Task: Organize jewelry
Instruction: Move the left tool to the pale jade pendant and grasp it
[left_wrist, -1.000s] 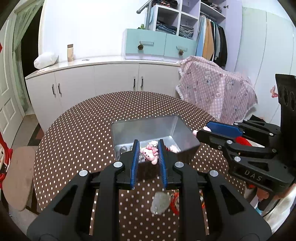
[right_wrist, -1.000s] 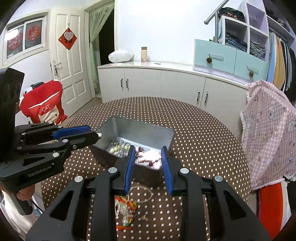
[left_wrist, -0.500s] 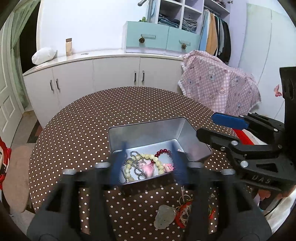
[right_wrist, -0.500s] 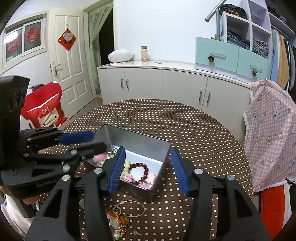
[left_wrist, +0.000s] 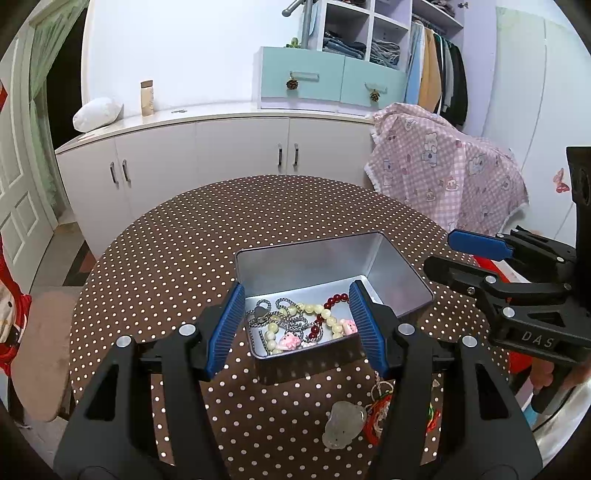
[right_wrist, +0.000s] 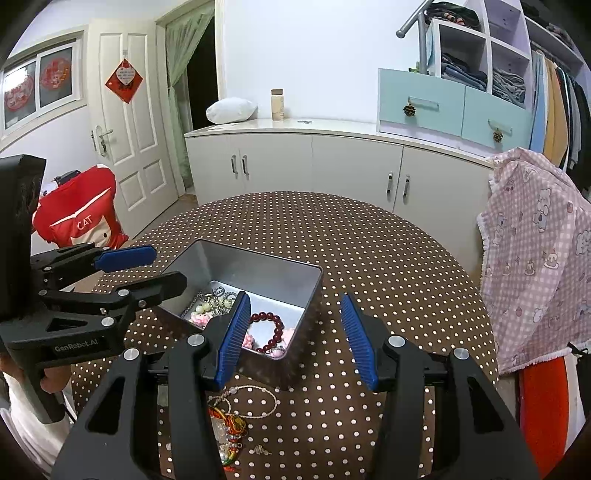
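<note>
Though only just opened to a middling width, gripped nothing with the left gripper (left_wrist: 297, 290), jaws straddling the near wall of the metal tin (left_wrist: 303, 262). Same with the right gripper (right_wrist: 294, 297): jaws freshly parted and empty, one over the tin's near corner, the other outside it above the tabletop (left_wrist: 184, 258).

Lay heaped inside the tin: pale beads (left_wrist: 291, 325), a grey chain, pink charms and a dark red bracelet (right_wrist: 271, 328). Left out on the cloth just in front of the tin: a cloudy stone pendant (left_wrist: 341, 424), a tangle of red cord (right_wrist: 232, 424) and a thin looped chain (right_wrist: 255, 400), partly hidden behind the gripper bodies.

Round tabletop, covered in brown cloth with white dots. Beyond it, stood a long white cabinet (left_wrist: 207, 155) bearing a pillow (left_wrist: 98, 114) and a small bottle (left_wrist: 146, 98), with pale blue drawers (left_wrist: 303, 88) and hanging clothes (left_wrist: 439, 81) further right. Draped beside the tabletop, a pink checked cloth (left_wrist: 443, 177). Off to the left, a white door (right_wrist: 129, 147) and a red bag (right_wrist: 81, 218).
</note>
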